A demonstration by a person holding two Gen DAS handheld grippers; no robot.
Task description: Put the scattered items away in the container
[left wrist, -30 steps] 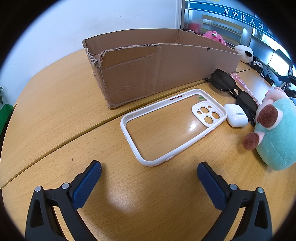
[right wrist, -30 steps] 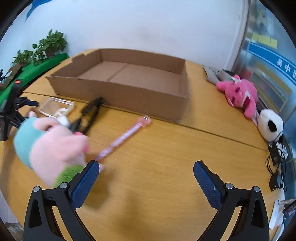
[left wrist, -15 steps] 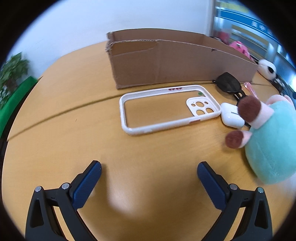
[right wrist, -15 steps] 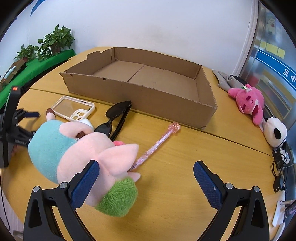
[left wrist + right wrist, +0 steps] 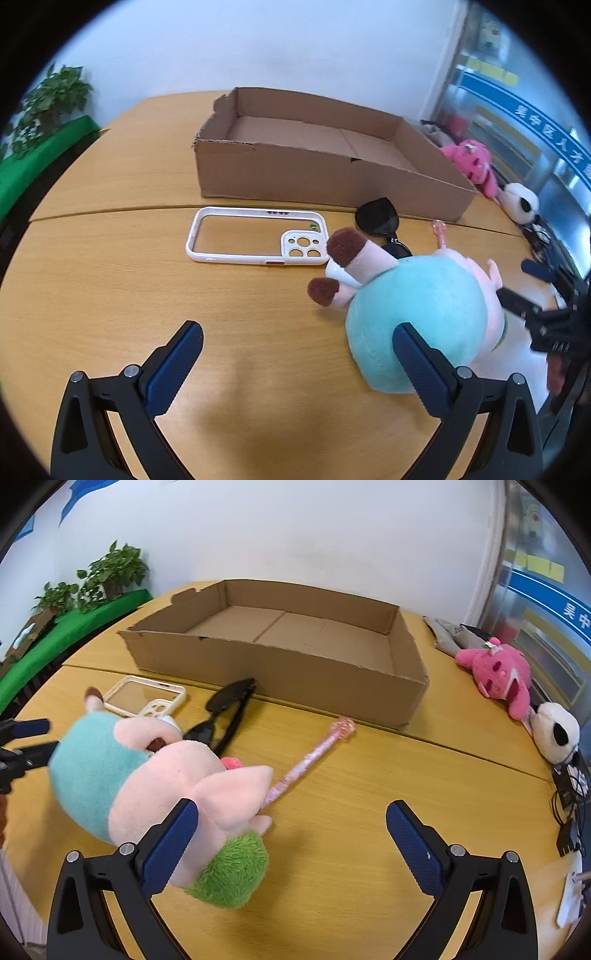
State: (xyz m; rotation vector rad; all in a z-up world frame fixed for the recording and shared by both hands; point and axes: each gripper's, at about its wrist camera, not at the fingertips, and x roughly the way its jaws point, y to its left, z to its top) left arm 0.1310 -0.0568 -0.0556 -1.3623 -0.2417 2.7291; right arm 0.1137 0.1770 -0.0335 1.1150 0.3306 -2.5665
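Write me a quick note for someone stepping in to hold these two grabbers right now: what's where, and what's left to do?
Left gripper and right gripper: both open, holding nothing.
Cardboard box: nothing in it.
On the table in front of the box: phone case, sunglasses, pink pen, plush toy, and a small white case mostly hidden behind the plush.
Done: nothing. Left: everything goes into the box.

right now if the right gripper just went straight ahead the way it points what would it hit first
Probably the pink pen lying slantwise on the table, just ahead of the open right gripper. The plush toy sits left of that line, beside the left finger. Behind the pen stands the cardboard box. Depth is hard to judge.
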